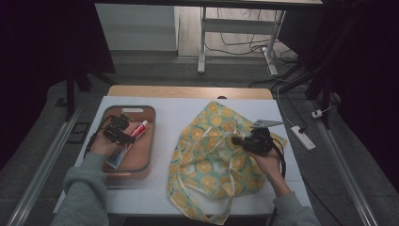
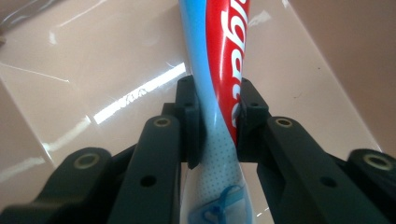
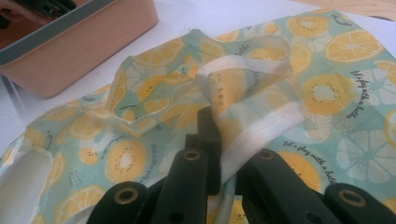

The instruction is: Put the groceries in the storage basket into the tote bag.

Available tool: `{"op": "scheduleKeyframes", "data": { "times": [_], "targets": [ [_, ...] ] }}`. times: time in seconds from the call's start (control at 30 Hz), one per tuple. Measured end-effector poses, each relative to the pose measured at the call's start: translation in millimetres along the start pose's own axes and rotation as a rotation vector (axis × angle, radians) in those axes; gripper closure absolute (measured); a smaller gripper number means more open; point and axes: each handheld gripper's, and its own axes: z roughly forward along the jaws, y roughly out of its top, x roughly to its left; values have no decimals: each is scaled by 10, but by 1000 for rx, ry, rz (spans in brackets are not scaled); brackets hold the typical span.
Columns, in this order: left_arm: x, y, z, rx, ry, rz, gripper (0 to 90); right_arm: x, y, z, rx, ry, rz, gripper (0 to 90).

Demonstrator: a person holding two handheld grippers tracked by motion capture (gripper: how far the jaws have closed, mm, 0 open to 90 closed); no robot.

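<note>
White tabletop [image 1: 164, 106] under dim light carries everything, with dark floor and cables beyond. Nearest, the bag [image 1: 211, 160] lies flat and rumpled at the right: thin lemon-print cloth, light and limp, so it will sag and fold wherever it is not held. The right gripper [image 1: 236, 140] is closed on its white-edged strap [image 3: 243, 140], a hemmed, thicker band and probably the surest hold. Farther left, in the pink tray [image 1: 149, 141], the left gripper [image 1: 132, 136] has its jaws pressed against both sides of the toothpaste [image 2: 219, 93], low on the tube. That tube looks light, glossy and squeezable; I judge it could slip or dent, so a moderate grip across the flat body suits it.
</note>
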Motion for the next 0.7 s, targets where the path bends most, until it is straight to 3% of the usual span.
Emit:
{"op": "scheduleKeyframes", "data": {
  "times": [0.13,0.3,0.47,0.7],
  "targets": [
    [31,-21,-90,-30,-25,2,757,-2,1,-9,-3,-2,1,889],
    [23,-32,-340,-132,-71,14,759,4,4,-8,-3,0,0,889],
    [-2,-61,-602,-235,-154,32,762,8,5,-6,-5,2,0,890],
    [-75,-78,-780,-311,-206,71,763,15,10,-21,-9,0,-1,889]
  ]
}}
